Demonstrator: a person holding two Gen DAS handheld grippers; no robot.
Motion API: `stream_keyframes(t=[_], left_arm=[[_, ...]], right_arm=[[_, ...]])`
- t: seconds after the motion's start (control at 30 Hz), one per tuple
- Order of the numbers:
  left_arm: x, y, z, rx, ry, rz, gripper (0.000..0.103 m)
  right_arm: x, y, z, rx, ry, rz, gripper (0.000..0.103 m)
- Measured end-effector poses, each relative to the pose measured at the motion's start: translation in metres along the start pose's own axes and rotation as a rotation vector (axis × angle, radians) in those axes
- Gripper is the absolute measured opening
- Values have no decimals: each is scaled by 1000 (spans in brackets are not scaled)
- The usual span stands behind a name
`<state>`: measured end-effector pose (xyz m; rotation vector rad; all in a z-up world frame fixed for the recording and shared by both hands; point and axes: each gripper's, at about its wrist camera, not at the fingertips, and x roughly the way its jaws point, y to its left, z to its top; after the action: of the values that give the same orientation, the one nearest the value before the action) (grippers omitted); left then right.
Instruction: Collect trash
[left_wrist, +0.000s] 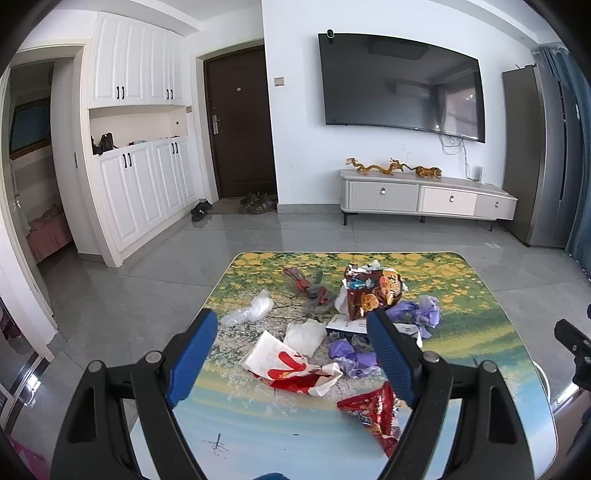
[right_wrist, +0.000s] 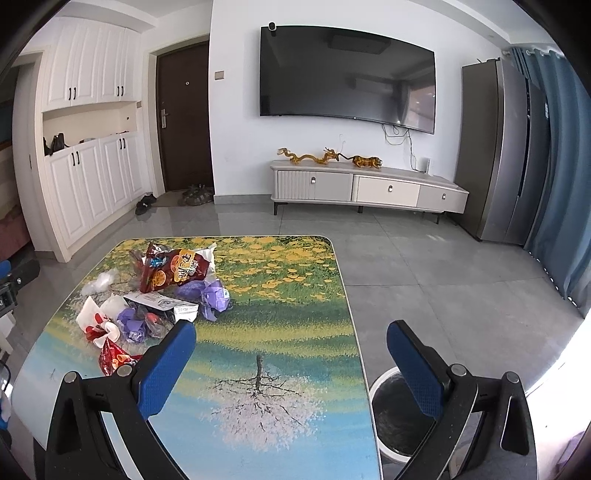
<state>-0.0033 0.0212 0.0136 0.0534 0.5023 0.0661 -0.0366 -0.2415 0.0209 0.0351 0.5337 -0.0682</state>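
The left gripper (left_wrist: 293, 354) is wide open and holds nothing. It hangs over the trash pile (left_wrist: 332, 332) on the table (left_wrist: 480, 295). The right gripper (right_wrist: 291, 354) is wide open and empty too, above the bare side of the table, near the bin (right_wrist: 391, 417) on the floor. I think no piece is picked up yet. Next, the left one must go down and pinch the red and white wrapper (left_wrist: 291, 365).
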Motion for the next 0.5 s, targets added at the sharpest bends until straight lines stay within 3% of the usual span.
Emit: stream_keyframes(t=[0.13, 0.5], left_arm=[[-2, -4, 0, -2, -4, -12, 82], [-3, -12, -1, 21, -1, -35, 82]], right_arm=[[0, -1, 0, 5, 41, -4, 103], [-7, -8, 3, 9, 22, -14, 103]])
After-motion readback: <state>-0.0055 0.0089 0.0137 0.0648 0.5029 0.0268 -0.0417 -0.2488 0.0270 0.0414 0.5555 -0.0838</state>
